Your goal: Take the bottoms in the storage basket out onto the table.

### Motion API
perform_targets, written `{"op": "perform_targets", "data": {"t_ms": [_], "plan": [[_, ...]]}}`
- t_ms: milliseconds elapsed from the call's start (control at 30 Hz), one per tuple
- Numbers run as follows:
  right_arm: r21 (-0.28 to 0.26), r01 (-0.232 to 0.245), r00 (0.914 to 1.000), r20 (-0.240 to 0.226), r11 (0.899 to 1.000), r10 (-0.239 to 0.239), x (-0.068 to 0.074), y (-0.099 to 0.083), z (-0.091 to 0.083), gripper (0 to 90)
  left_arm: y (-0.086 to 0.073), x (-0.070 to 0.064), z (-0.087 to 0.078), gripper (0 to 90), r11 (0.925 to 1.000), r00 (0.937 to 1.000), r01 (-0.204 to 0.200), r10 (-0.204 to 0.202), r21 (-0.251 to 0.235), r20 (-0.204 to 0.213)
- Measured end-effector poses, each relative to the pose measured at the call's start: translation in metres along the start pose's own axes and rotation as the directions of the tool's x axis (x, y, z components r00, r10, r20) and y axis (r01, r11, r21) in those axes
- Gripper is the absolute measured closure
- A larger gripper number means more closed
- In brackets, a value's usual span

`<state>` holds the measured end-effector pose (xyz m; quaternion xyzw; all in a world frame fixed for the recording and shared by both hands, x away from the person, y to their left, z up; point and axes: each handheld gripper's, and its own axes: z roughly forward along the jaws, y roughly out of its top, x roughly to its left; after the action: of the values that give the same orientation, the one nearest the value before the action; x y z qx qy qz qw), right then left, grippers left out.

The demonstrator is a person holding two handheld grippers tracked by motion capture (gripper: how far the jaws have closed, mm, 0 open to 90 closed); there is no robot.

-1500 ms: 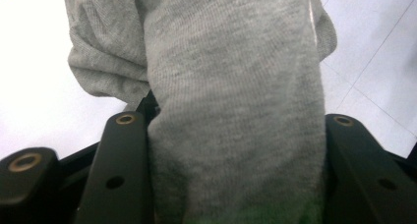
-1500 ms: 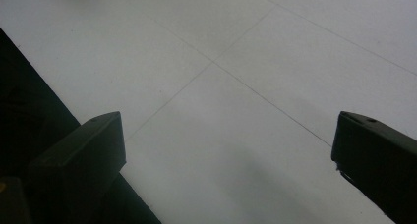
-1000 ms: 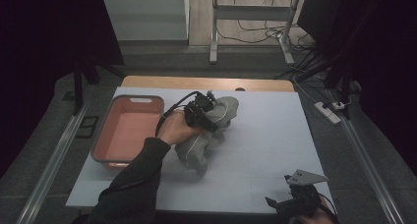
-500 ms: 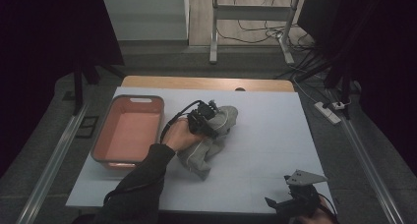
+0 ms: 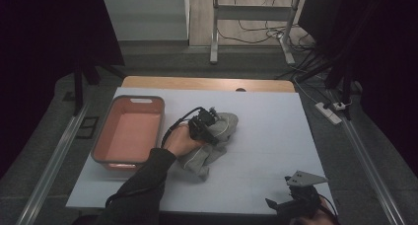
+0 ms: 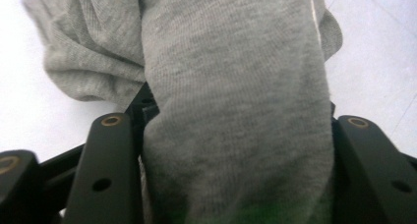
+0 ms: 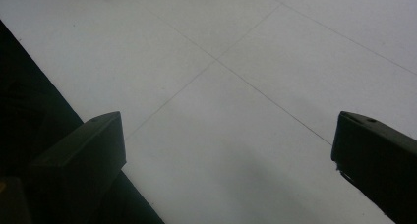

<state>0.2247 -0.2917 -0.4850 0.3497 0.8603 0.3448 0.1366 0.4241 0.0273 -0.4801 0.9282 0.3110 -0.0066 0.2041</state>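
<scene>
Item: grey cloth (image 5: 213, 142), knit, crumpled at mid-table, just right of the pink tray (image 5: 129, 131).

Handling, as I judge it: light, soft, limp; it will sag and trail when lifted, is not fragile, and the knit should not slip. A thick bunched fold gives the best hold, not a thin edge.

My left claw (image 5: 206, 129): clamped on a fat fold of the cloth (image 6: 236, 135), fabric packed between both jaws.

My right claw (image 5: 296, 201): jaws wide, holding nothing, at the near right edge over bare table (image 7: 255, 86).

Views: the high view gives the cloth's spread and its closeness to the tray; my left gripper view gives the bite itself and the ribbed weave.
</scene>
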Motion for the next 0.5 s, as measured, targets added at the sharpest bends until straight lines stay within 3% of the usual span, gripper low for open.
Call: {"op": "perform_targets", "data": {"t_ms": [500], "plan": [[0.002,0.003,1.0000,0.000,1.000,-0.003,0.0007,0.0001,0.0005,0.1,-0.0099,0.0010,0.0109,35.4,0.9994,0.9994,-0.026,0.027,-0.024,0.020]]}}
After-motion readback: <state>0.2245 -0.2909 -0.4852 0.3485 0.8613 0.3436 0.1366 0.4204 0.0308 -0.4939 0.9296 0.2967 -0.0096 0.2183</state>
